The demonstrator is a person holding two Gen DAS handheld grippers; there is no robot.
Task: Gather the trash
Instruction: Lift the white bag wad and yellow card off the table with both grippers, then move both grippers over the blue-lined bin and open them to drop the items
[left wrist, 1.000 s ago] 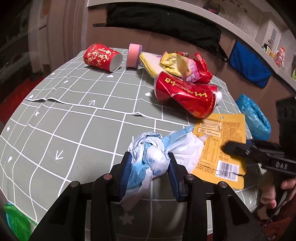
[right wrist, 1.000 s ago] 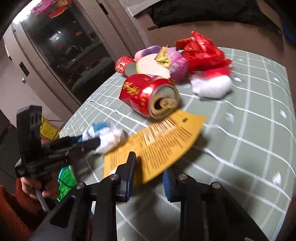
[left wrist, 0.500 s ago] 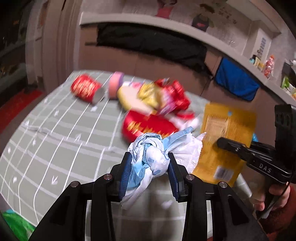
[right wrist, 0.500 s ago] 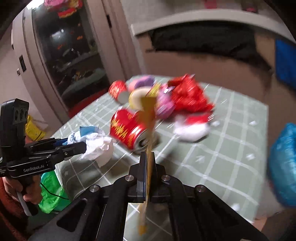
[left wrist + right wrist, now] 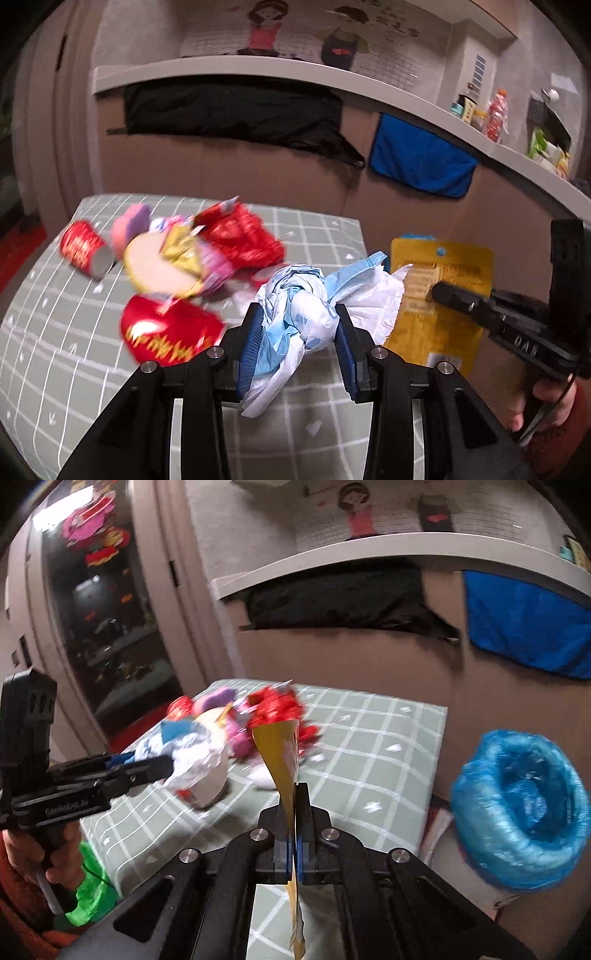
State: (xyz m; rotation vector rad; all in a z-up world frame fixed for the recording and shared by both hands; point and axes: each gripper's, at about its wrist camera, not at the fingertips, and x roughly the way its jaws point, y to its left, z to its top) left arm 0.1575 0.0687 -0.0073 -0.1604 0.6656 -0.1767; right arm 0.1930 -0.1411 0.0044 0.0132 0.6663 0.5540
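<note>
Your left gripper (image 5: 298, 334) pinches the crumpled white-and-blue wad (image 5: 306, 310) between its blue pads, jaws part-way spread to the wad's width; loose ends of the wad hang below and fan out to the right. The wad is held clear above the grid-patterned table (image 5: 66, 354). Your right gripper (image 5: 293, 843) has its jaws pressed together on the yellow snack packet (image 5: 280, 753), which stands edge-on between the pads, one end rising above them and the other hanging below; in the left wrist view the same packet shows flat, just beside the wad. On the table behind lie a red can (image 5: 166, 338), a red paper cup (image 5: 83, 253) on its side, a pink roll (image 5: 129, 227), and a heap of red and yellow wrappers (image 5: 236, 236). A blue-lined trash bin (image 5: 521, 814) stands off the table's right edge, near your right gripper.
</note>
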